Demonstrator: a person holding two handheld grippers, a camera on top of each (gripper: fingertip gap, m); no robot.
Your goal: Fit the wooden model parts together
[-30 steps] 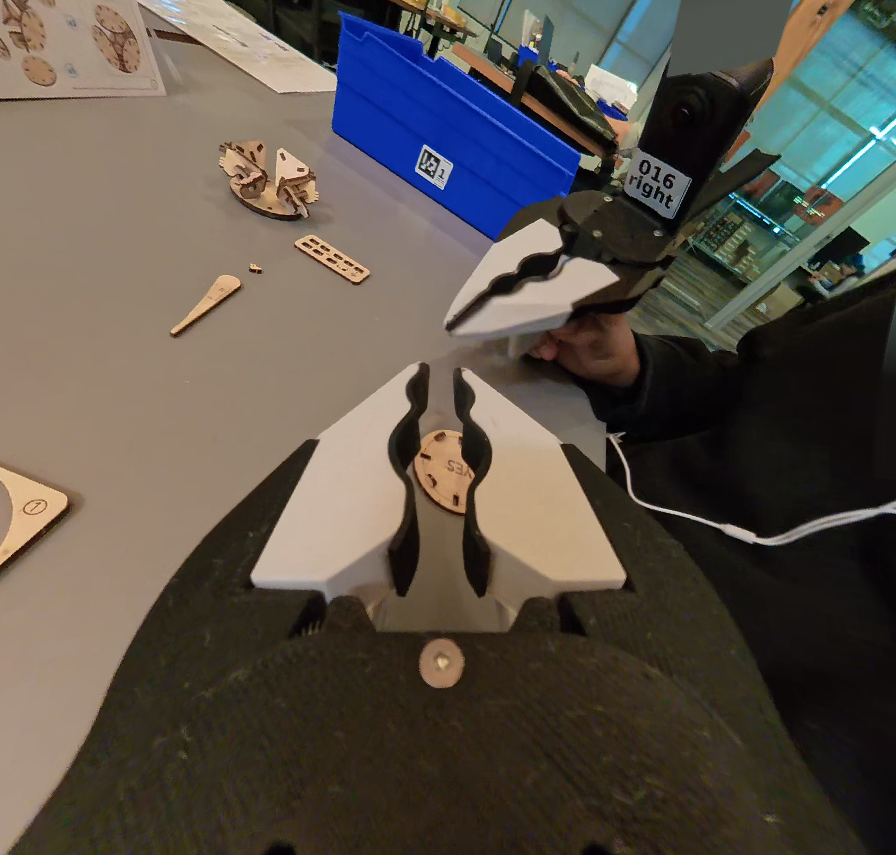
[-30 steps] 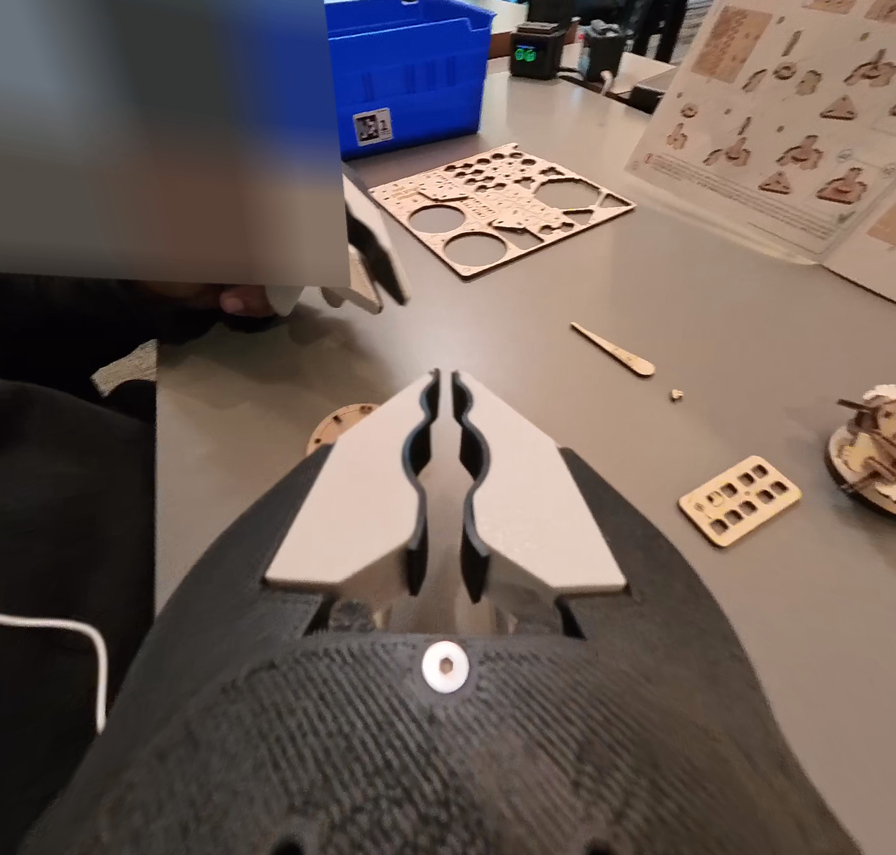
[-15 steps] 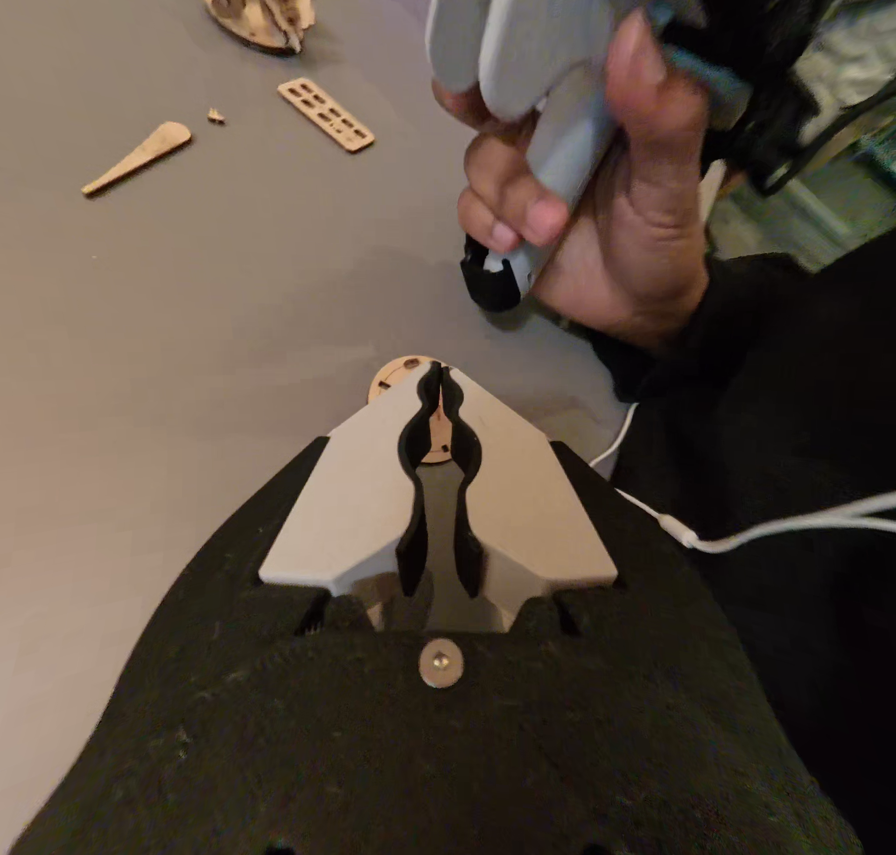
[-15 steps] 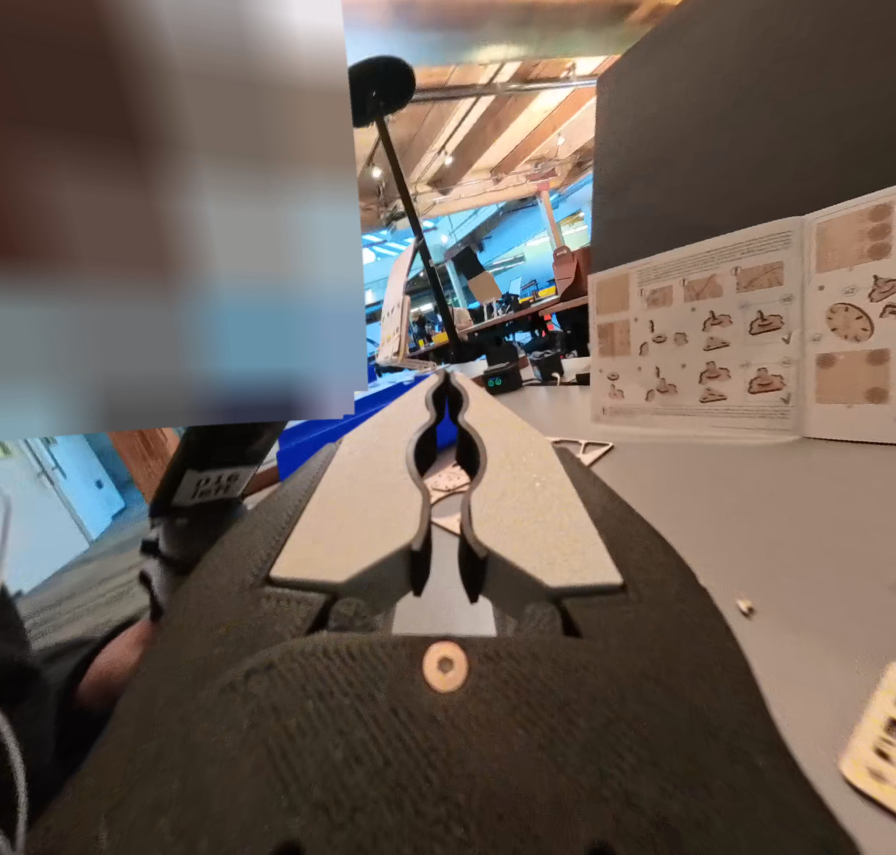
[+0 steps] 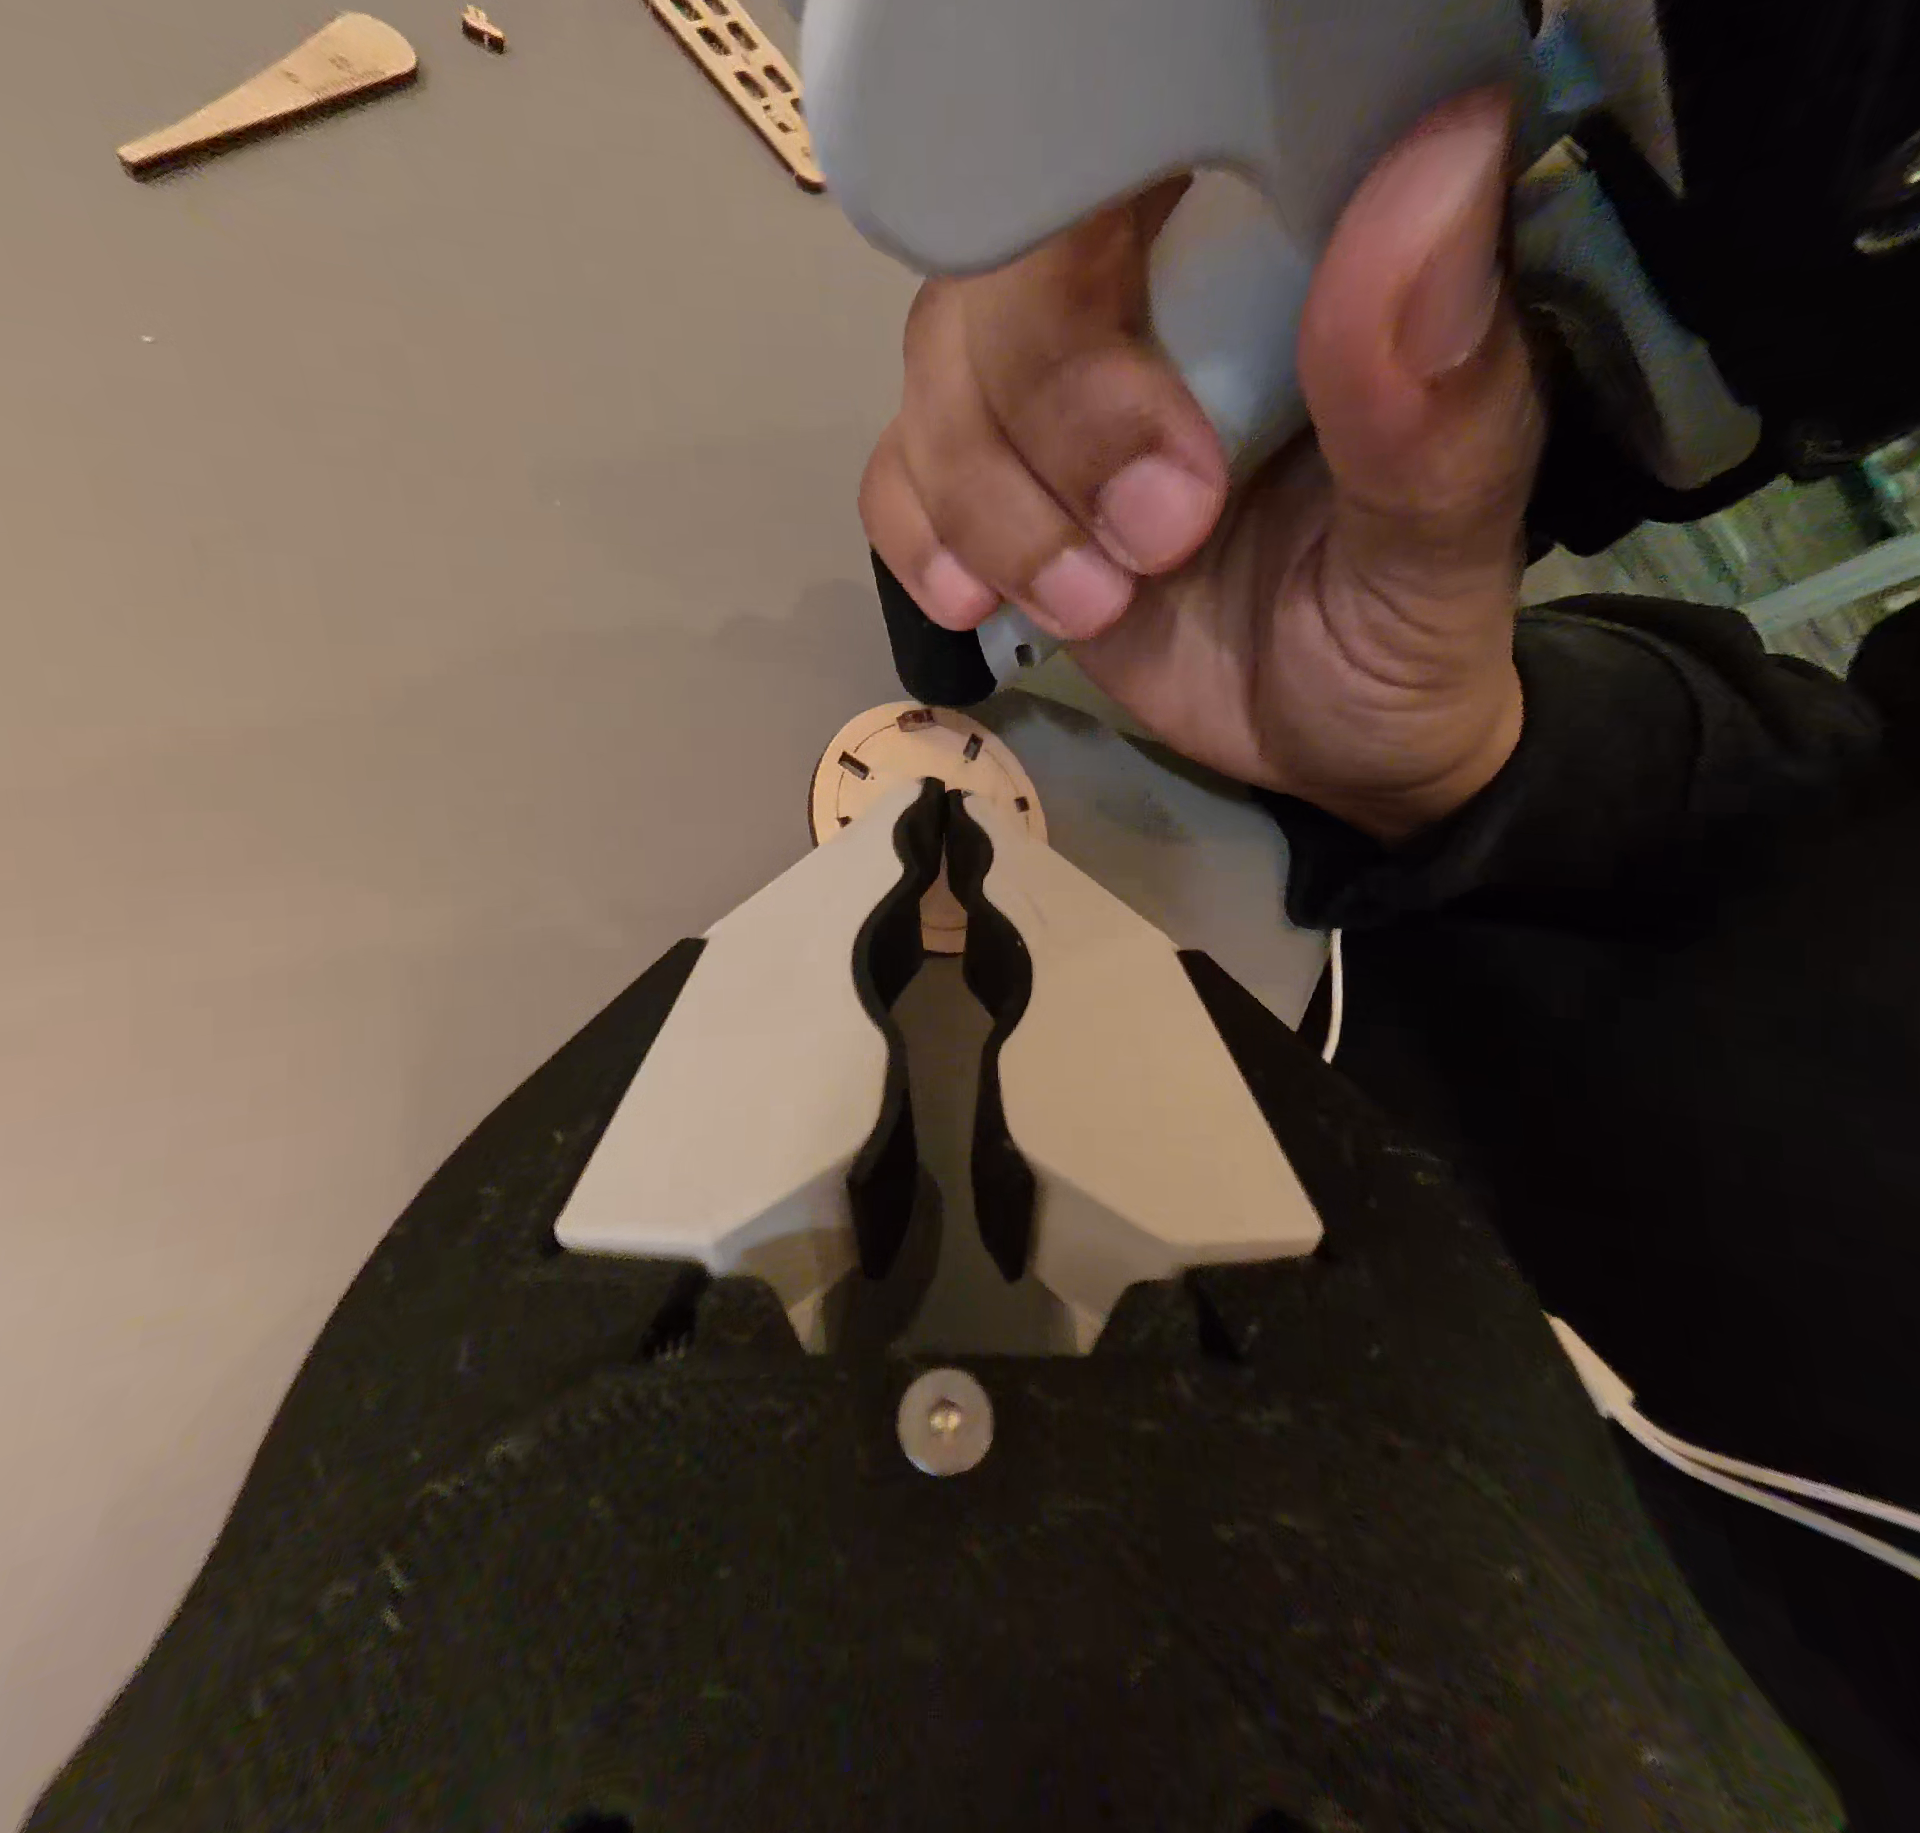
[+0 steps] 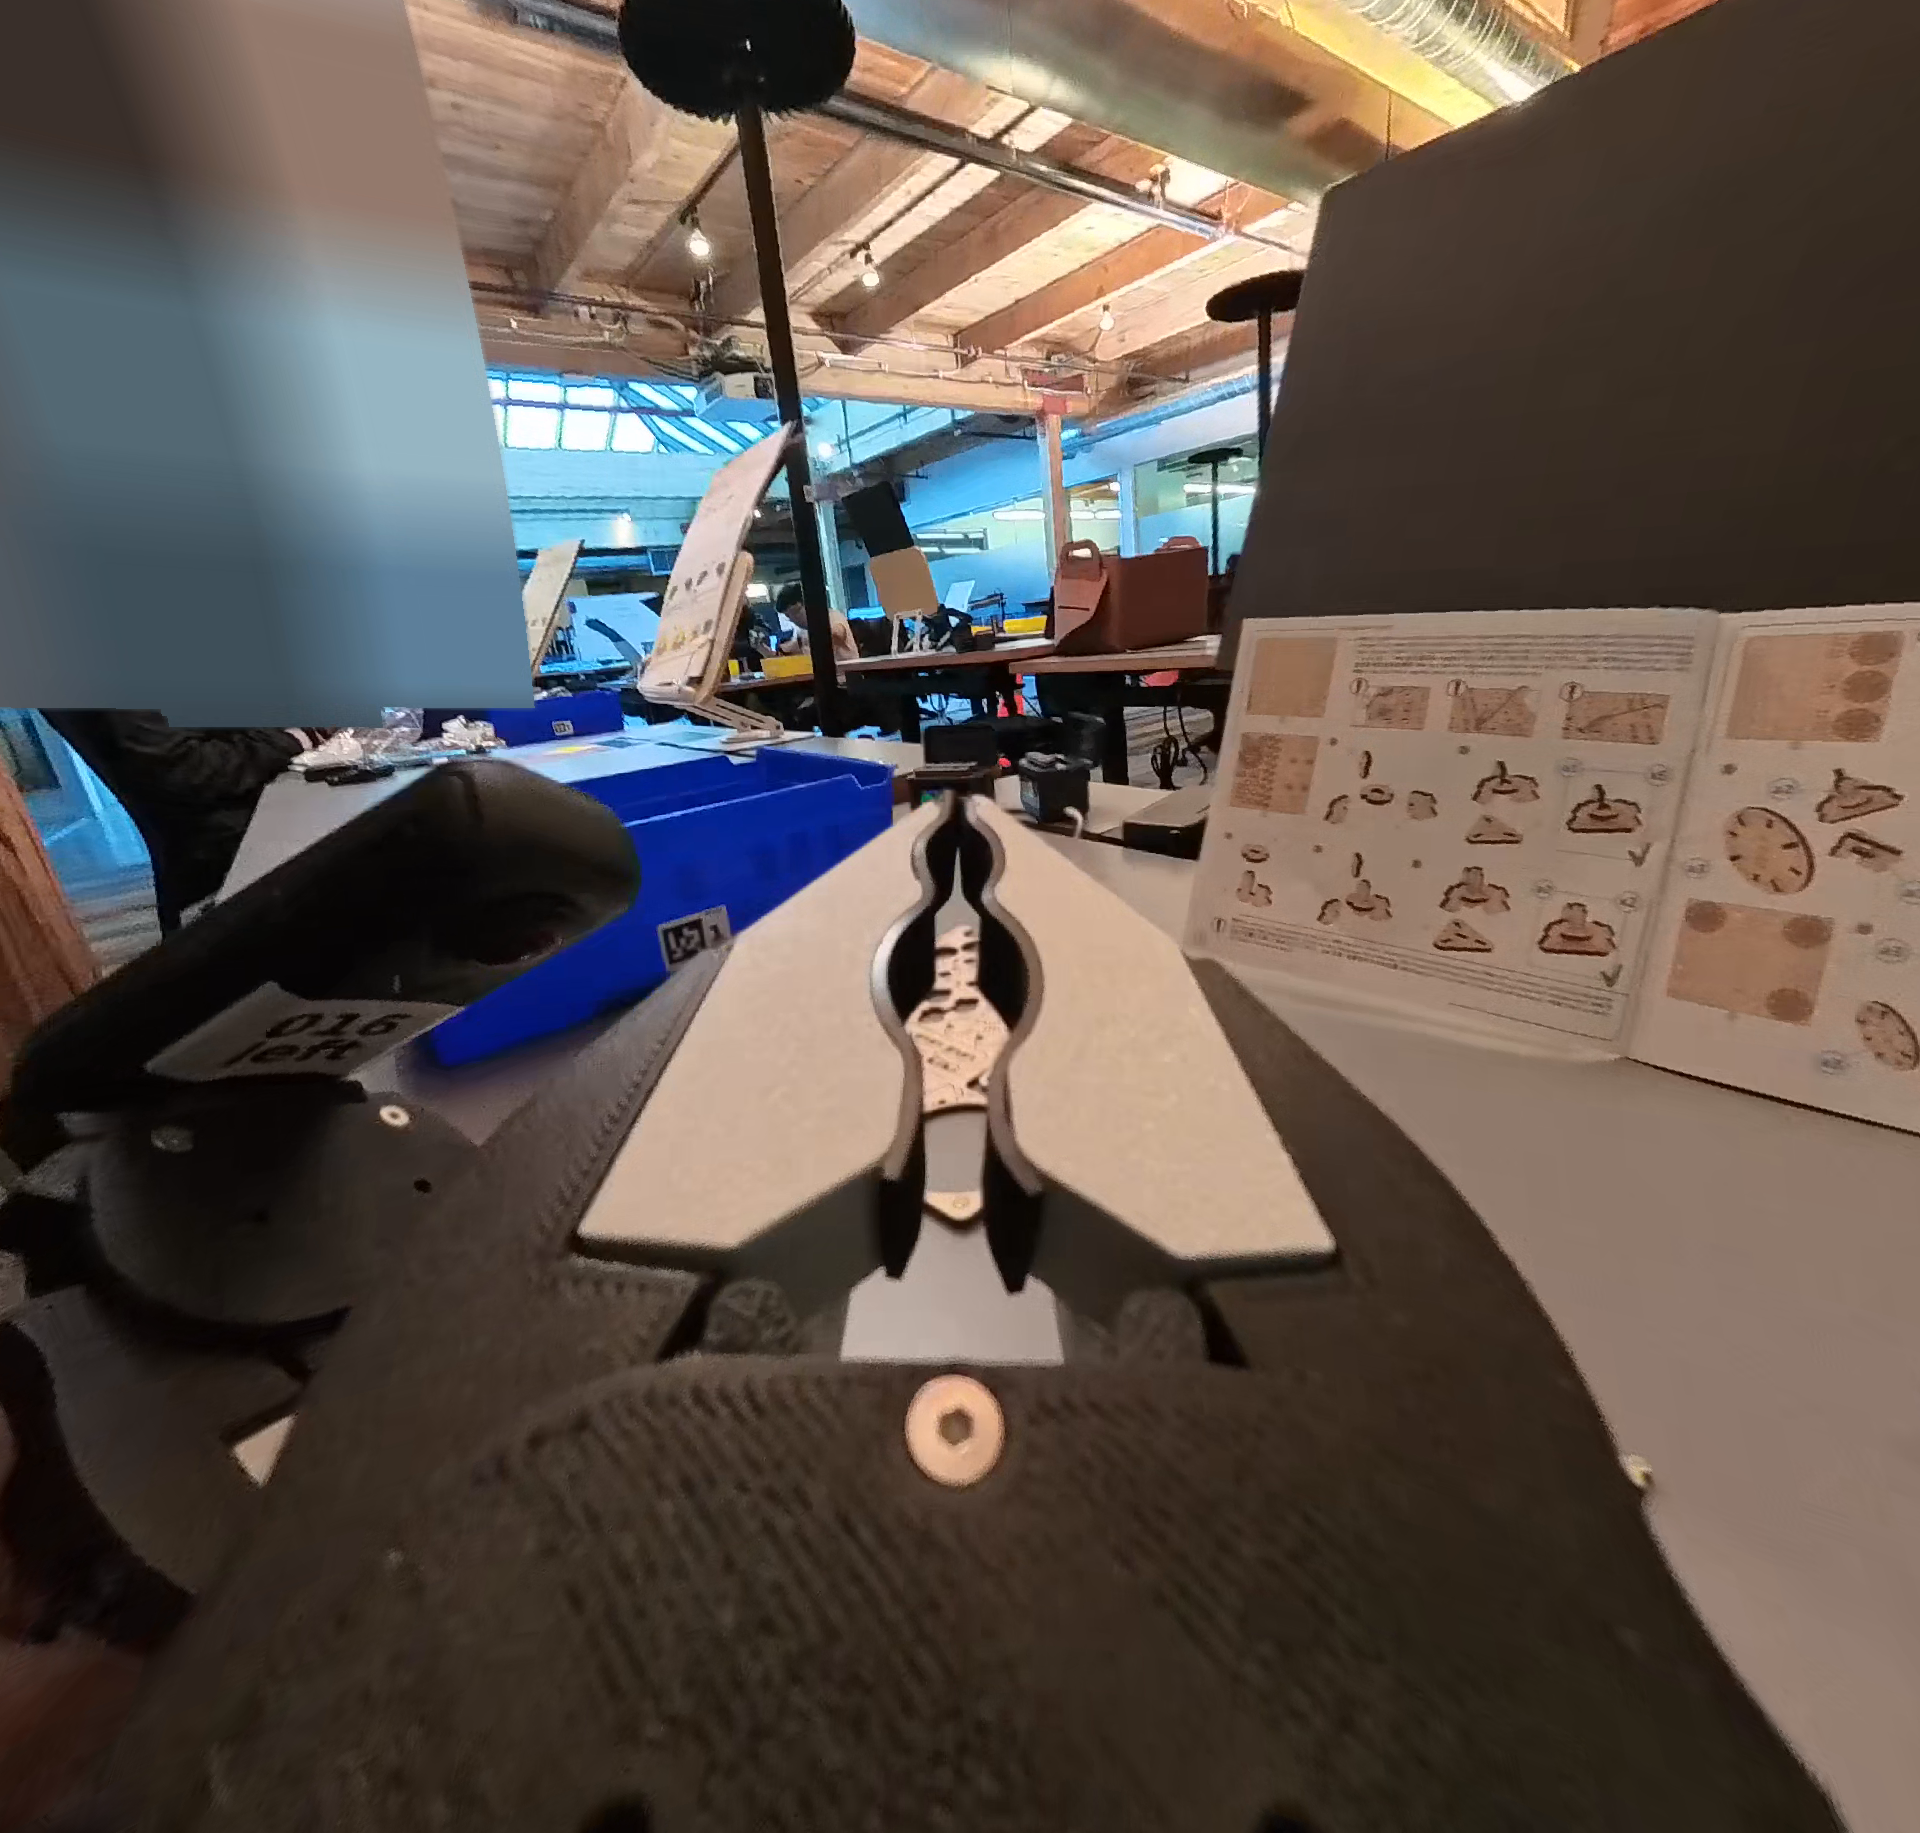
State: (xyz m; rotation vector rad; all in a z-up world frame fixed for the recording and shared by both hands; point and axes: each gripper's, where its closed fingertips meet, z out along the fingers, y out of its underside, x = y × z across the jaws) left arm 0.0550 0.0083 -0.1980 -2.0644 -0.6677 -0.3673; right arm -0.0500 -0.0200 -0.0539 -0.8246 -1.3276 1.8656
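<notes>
In the left wrist view my left gripper [image 5: 940,796] is shut, with nothing between its pads. Its tips hover over or rest on a round wooden disc [image 5: 883,760] with small slots that lies flat on the grey table [image 5: 416,536]. A hand [image 5: 1299,536] holds the right gripper's grey handle [image 5: 1091,69] just beyond the disc, and the handle's black end [image 5: 935,640] is at the disc's far edge. In the right wrist view my right gripper [image 6: 956,815] is shut and empty, pointing level over the table. The left gripper's black body [image 6: 343,910] shows at its left.
A tapered wooden piece [image 5: 281,90], a tiny wooden bit [image 5: 483,27] and a slotted wooden strip [image 5: 743,69] lie farther out. A blue bin [image 6: 727,848], an open instruction booklet [image 6: 1558,827] and a dark upright panel [image 6: 1610,381] stand ahead. A cut-out wooden sheet [image 6: 951,1014] shows between the right fingers. The gap from one gripper's tips to the other's is roughly 15 centimetres.
My left jaws closed from a small gap above the flat disc. The right gripper tilted up from the table to level, and its handle and hand came in close over the disc.
</notes>
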